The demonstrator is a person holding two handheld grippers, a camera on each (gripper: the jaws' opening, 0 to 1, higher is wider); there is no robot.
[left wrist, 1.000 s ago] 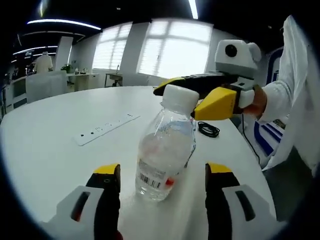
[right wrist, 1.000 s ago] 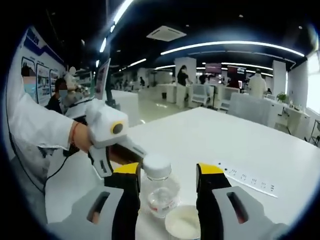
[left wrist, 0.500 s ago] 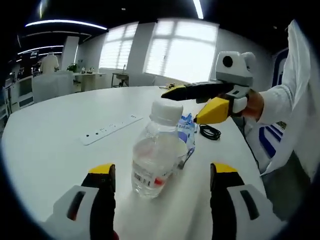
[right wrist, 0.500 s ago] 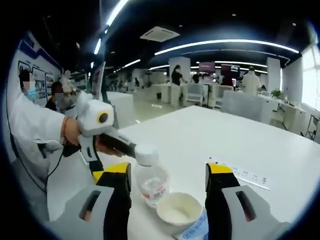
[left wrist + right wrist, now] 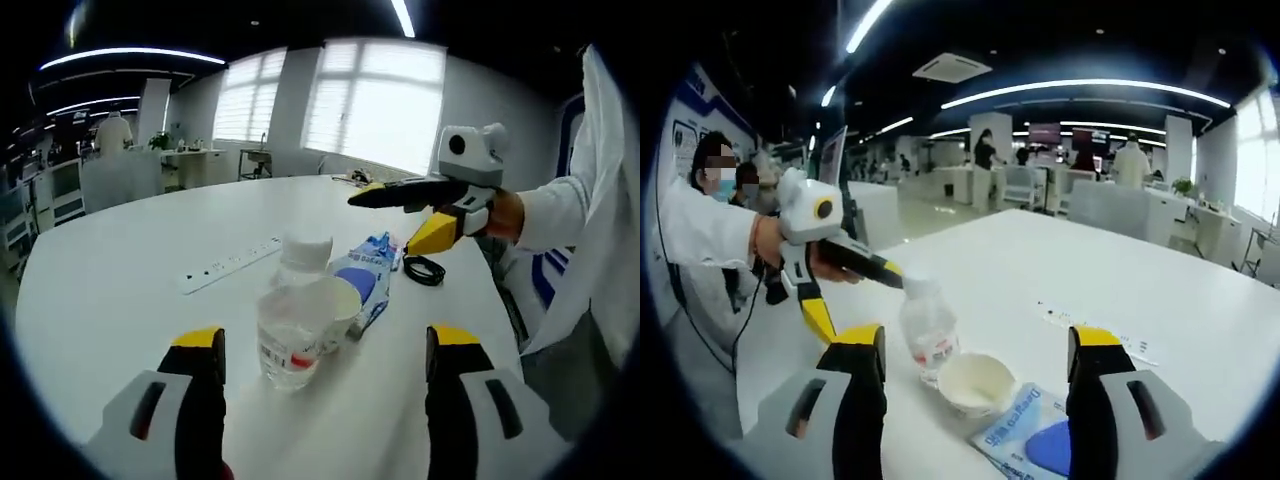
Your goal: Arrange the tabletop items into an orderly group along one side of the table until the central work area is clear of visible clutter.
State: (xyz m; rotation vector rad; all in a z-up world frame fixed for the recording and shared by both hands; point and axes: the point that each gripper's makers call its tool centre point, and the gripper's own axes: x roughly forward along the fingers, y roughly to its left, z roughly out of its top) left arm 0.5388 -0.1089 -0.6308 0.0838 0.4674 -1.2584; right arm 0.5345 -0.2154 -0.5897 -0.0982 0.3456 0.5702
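Note:
A clear plastic bottle (image 5: 290,328) with a white cap stands upright on the white table (image 5: 110,300). A white paper cup (image 5: 328,300) sits against it, and a blue-and-white packet (image 5: 368,278) lies just beyond. My left gripper (image 5: 322,338) is open, short of the bottle, with nothing between its jaws. The right gripper (image 5: 385,222) hovers open above the packet. In the right gripper view the bottle (image 5: 928,325), cup (image 5: 975,383) and packet (image 5: 1035,442) lie ahead of my open right gripper (image 5: 977,338). The left gripper (image 5: 865,310) hangs open to the bottle's left.
A white power strip (image 5: 232,262) lies flat on the table past the bottle. A coiled black cable (image 5: 422,270) rests near the table edge by the person's sleeve (image 5: 560,215). The power strip (image 5: 1095,330) lies to the right. Desks and people stand in the background.
Both grippers have drawn back from the bottle, the right one lifting off its cap. The bottle stays upright on the table. The cup and packet have come into view.

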